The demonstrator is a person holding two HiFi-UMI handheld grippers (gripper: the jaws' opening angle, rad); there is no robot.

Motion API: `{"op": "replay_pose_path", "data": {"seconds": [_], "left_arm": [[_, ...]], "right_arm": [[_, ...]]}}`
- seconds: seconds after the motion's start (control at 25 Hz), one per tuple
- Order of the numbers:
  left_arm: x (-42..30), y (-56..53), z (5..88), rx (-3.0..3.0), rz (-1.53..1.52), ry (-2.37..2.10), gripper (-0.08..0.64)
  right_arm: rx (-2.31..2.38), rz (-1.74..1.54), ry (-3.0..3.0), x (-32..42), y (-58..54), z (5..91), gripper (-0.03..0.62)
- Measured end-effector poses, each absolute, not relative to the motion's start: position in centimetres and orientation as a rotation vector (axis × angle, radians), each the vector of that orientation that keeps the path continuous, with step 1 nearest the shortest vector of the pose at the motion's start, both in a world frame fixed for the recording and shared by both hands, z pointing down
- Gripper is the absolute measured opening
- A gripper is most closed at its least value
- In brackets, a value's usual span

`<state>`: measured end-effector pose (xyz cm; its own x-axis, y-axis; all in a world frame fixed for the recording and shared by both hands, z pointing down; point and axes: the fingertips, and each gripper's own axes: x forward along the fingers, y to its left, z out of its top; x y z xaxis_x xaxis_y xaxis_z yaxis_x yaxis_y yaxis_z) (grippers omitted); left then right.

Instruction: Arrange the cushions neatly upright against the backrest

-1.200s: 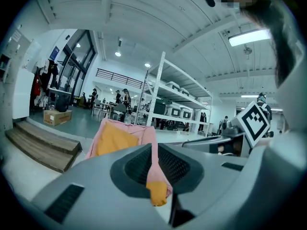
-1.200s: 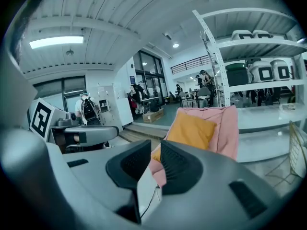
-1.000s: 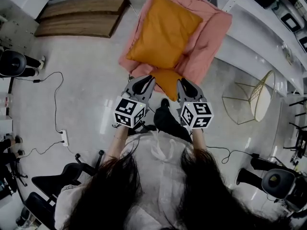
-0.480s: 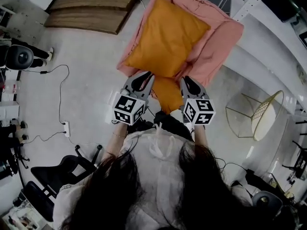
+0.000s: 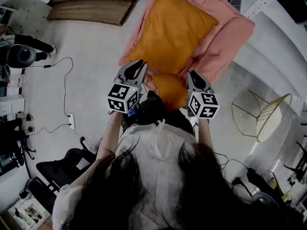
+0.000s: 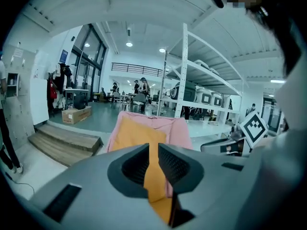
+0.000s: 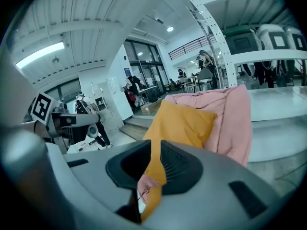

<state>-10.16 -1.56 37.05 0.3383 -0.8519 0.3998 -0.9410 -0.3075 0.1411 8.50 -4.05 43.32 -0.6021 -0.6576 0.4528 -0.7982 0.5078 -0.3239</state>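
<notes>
A big orange cushion [image 5: 172, 30] leans on the pink sofa [image 5: 228, 30]; it also shows in the left gripper view [image 6: 136, 133] and the right gripper view [image 7: 184, 121]. A smaller orange cushion [image 5: 171, 87] hangs at the sofa's front edge between my two grippers. My left gripper [image 5: 138, 64] is shut on its left edge, with orange fabric pinched between the jaws [image 6: 153, 150]. On the other side, my right gripper [image 5: 193, 74] is shut on the right edge, where orange cloth runs through the closed jaws [image 7: 156, 147]. The lower part of the small cushion is hidden behind the person's body.
Wooden steps [image 5: 91, 6] lie left of the sofa. White shelving [image 5: 283, 42] runs along the right, with a gold wire chair [image 5: 268, 119] in front of it. A cable and power strip [image 5: 72, 121] cross the floor at left, near dark office chairs [image 5: 62, 169].
Both grippers have moved a little farther apart and toward the sofa, carrying the small cushion with them. The cushion now sits stretched wider between them.
</notes>
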Motion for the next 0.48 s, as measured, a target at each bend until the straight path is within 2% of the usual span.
{"op": "replay_pose_path", "data": {"seconds": [0.48], "left_arm": [[-14.8, -11.6, 43.1, 2.271, 0.49, -1.46, 0.051]], "right_arm": [[1.327, 0.774, -2.402, 8.2, -10.3, 47.8, 0.072]]}}
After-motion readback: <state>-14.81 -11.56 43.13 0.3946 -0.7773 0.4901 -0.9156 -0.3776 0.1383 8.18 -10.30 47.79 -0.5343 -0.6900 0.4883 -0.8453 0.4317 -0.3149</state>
